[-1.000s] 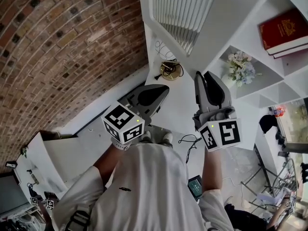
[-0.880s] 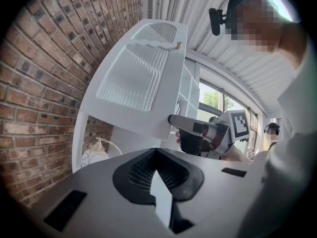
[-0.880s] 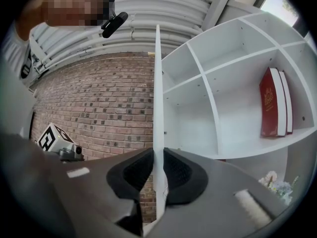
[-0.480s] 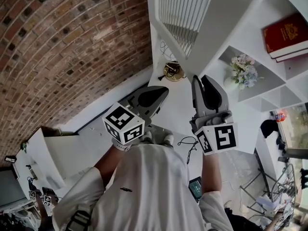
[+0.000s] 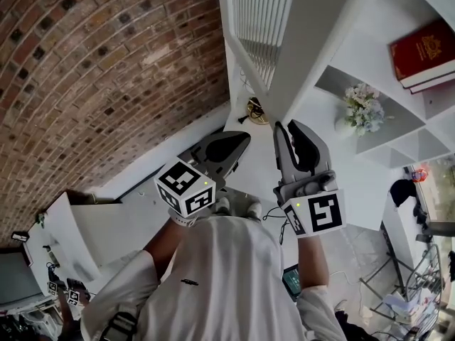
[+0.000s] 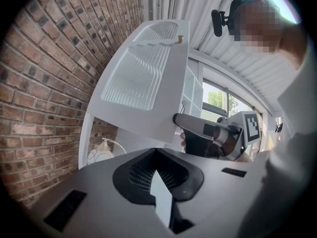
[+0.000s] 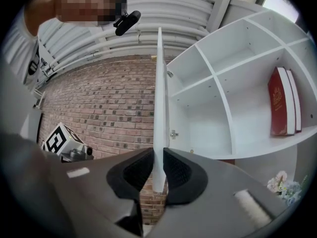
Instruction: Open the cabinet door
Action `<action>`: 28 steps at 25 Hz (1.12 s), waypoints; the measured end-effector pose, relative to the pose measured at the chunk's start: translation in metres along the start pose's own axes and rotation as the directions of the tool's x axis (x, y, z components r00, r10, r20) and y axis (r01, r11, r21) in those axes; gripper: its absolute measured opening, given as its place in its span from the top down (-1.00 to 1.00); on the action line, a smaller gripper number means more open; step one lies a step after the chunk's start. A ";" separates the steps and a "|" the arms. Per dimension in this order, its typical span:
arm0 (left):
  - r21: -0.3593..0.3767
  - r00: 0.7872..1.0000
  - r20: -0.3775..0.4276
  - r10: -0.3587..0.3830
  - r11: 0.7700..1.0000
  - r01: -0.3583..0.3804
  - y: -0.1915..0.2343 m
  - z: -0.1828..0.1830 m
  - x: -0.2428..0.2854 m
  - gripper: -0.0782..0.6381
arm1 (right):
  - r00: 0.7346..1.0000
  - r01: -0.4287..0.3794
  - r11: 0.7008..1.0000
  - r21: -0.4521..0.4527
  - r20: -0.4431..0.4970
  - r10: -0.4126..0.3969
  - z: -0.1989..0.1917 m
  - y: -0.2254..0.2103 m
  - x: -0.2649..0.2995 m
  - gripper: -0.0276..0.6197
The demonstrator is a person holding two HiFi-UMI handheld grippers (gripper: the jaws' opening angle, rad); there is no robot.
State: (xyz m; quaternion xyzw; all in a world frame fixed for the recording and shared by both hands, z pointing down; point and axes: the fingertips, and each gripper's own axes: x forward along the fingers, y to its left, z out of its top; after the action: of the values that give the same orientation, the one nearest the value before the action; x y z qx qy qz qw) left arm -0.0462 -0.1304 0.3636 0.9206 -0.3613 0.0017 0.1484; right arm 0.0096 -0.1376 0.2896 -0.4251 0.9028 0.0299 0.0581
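The white cabinet door (image 5: pixel 313 38), with a ribbed glass panel (image 5: pixel 254 13), stands partly swung out from the cabinet. My right gripper (image 5: pixel 279 125) is shut on the door's lower free edge; in the right gripper view that edge (image 7: pixel 159 93) runs straight up from between the pads of the right gripper (image 7: pixel 158 150). In the left gripper view the door (image 6: pixel 143 83) shows its front face and a small brass knob (image 6: pixel 181 37). My left gripper (image 5: pixel 245 137) hangs to the left of the door, shut and empty, touching nothing.
A brick wall (image 5: pixel 106 69) lies left of the door. The open white shelves hold red books (image 5: pixel 423 45), a bunch of flowers (image 5: pixel 362 109) and a brass ornament (image 5: pixel 257 110). Inside the cabinet a door hinge (image 7: pixel 173 134) shows.
The door's free edge has swung outward, to the left in the head view, and my right gripper has gone with it. The left gripper has stayed where it was.
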 end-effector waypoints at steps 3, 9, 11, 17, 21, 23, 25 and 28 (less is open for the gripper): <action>-0.007 1.000 -0.003 0.008 1.000 -0.008 0.003 -0.003 -0.002 0.76 | 1.000 -0.025 1.000 0.002 0.005 0.025 0.000 0.012 0.001 0.69; -0.011 1.000 0.001 0.030 0.999 -0.030 0.008 -0.004 -0.012 0.76 | 0.995 -0.095 0.995 -0.005 0.004 0.095 -0.001 0.041 0.008 0.68; -0.011 0.999 0.003 0.042 0.999 -0.042 0.010 -0.005 -0.016 0.76 | 0.993 -0.114 0.993 -0.012 0.002 0.114 -0.001 0.050 0.011 0.68; -0.021 0.996 0.001 0.086 0.996 -0.086 0.019 -0.011 -0.033 0.76 | 0.987 -0.159 0.987 -0.011 0.010 0.159 0.002 0.067 0.018 0.68; -0.028 0.993 0.011 0.115 0.993 -0.115 0.024 -0.011 -0.046 0.76 | 0.981 -0.193 0.981 -0.011 0.003 0.193 -0.001 0.081 0.024 0.68; -0.031 0.992 0.016 0.128 0.991 -0.128 0.027 -0.010 -0.052 0.76 | 0.977 -0.215 0.977 0.003 0.007 0.215 0.001 0.090 0.029 0.69; -0.032 0.989 0.022 0.145 0.989 -0.144 0.031 -0.010 -0.059 0.76 | 0.970 -0.241 0.970 0.002 0.004 0.241 0.001 0.099 0.034 0.69; -0.034 0.985 0.030 0.171 0.985 -0.170 0.037 -0.010 -0.071 0.76 | 0.963 -0.268 0.964 0.004 0.009 0.268 0.002 0.111 0.042 0.70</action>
State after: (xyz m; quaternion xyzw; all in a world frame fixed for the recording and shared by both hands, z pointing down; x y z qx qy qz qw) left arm -0.1223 -0.1067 0.3752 0.8837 -0.4411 -0.0065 0.1564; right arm -0.1025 -0.0988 0.2829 -0.2990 0.9518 0.0369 0.0584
